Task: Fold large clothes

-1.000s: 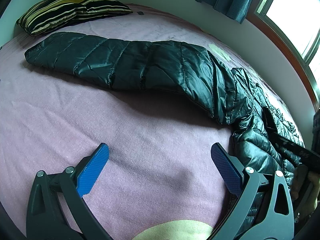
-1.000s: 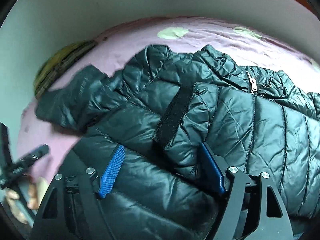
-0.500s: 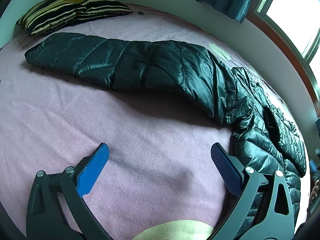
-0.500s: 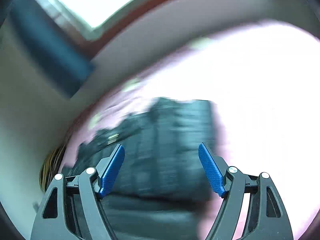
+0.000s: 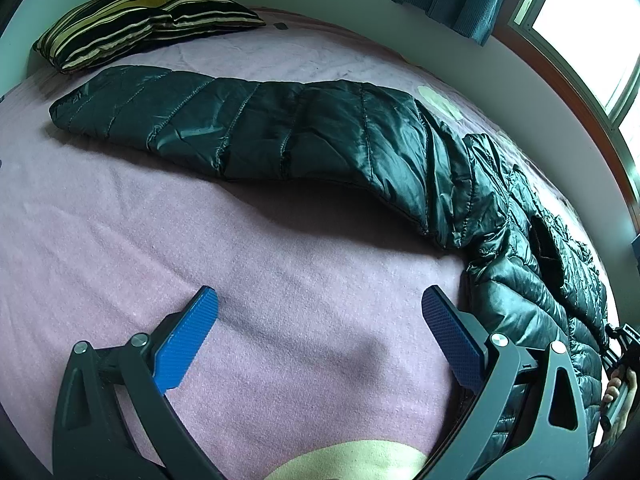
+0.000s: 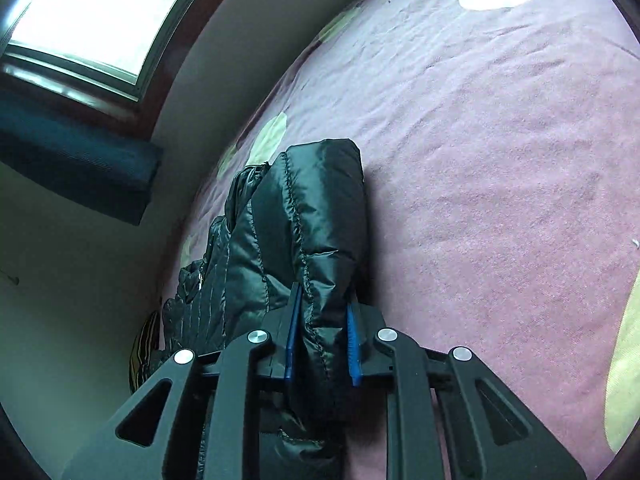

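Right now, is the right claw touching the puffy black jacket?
Touching. In the right wrist view, the right claw has both blue pads pressed against a fold of the jacket, pinching the padded fabric between them, with no gap on either side.

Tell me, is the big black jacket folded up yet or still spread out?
Still spread out. One sleeve of the jacket lies stretched long across the bed. The right gripper is pinching a quilted part, and the left gripper is open.
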### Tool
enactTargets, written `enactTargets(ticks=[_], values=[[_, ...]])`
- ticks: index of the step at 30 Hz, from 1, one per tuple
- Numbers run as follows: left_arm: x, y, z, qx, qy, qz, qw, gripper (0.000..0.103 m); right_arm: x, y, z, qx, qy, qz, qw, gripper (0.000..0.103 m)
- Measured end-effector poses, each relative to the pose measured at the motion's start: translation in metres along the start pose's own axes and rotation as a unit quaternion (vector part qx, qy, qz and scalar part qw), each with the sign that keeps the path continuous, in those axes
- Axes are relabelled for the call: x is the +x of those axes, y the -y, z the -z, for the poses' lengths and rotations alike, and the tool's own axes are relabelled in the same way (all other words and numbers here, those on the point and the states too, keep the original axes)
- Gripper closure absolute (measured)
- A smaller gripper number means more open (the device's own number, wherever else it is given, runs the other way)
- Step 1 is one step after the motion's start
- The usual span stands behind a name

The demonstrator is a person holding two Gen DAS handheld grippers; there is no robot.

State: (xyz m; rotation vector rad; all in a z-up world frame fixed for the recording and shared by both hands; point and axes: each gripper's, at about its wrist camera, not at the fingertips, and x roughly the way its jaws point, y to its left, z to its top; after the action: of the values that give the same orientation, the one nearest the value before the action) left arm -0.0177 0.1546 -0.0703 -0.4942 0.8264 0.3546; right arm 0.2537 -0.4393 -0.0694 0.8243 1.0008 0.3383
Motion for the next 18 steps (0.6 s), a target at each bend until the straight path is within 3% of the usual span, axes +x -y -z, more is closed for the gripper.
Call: enactTargets(ticks=[7, 9, 10, 13, 18], values=[[0.000, 0.001, 0.000, -0.001, 0.001, 0.001, 1.0000, 0.002, -0.024, -0.017, 0.004, -0.034, 0.012, 0.025, 0.999, 0.071], [0.000, 0.001, 0.000, 0.000, 0.001, 0.001, 1.0000, 0.002, -0.040, -0.026, 0.011, -0.042, 0.029, 0.032, 0.998, 0.054], [0.000, 0.001, 0.000, 0.000, 0.000, 0.001, 1.0000, 0.002, -0.048, -0.029, 0.015, -0.043, 0.037, 0.030, 0.998, 0.051], [0.000, 0.001, 0.000, 0.001, 0.000, 0.000, 1.0000, 0.002, -0.070, -0.048, 0.036, -0.062, 0.050, 0.012, 0.997, 0.043], [0.000, 0.001, 0.000, 0.001, 0.000, 0.000, 1.0000, 0.002, -0.075, -0.078, 0.084, -0.107, 0.004, -0.033, 0.994, 0.037]])
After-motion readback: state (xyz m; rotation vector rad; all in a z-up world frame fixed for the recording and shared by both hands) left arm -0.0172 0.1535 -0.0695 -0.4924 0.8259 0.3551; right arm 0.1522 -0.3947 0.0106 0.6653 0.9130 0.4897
